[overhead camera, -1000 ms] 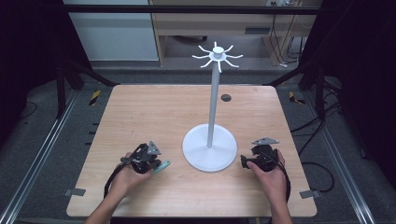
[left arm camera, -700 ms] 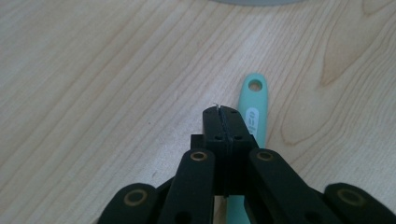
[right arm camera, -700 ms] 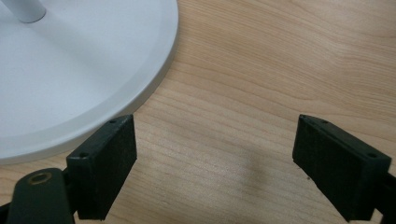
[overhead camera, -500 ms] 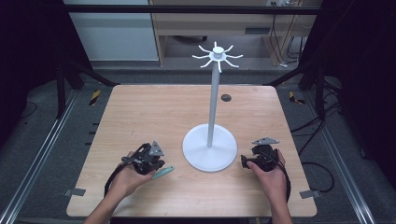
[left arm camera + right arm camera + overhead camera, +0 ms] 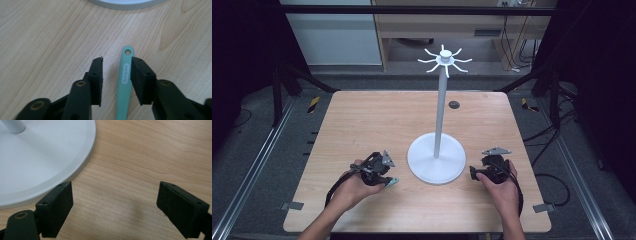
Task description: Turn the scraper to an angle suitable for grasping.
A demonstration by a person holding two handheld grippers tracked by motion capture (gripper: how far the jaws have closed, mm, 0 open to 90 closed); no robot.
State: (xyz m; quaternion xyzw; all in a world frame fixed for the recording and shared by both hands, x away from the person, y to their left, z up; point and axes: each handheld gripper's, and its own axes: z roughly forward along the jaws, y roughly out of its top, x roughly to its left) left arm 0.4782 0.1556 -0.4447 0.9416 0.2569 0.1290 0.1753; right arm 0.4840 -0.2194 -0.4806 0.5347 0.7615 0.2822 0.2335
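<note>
Since a moment ago, my left claw [image 5: 384, 176] has slid a little toward me and to the right, staying low over the pale wooden counter [image 5: 362, 120], and the small mint-green plastic stick with a hole at its tip [image 5: 125, 75] lies flat between its two black jaws. That claw is spread, not pinching yet. The stick sits closer to one jaw, right up against it or nearly so, and there is a gap on the other side. On the stick I can see a little white label with writing. In the high view its green tip pokes out just beside my left hand [image 5: 357, 182]. My right claw [image 5: 473, 172] has hardly moved. It is spread wide too and holds nothing, and it rests near the edge of the round white base of the tall white stand [image 5: 436, 162]. The stand has a thin pole, and at the top is a ring of little white hooks [image 5: 445, 59]. I think the move lined my left claw up with the stick, so the next thing is to squeeze it shut. Then I guess the hole could go over a hook. The stick is thin and flat, so it may slip or tip when I squeeze.
</note>
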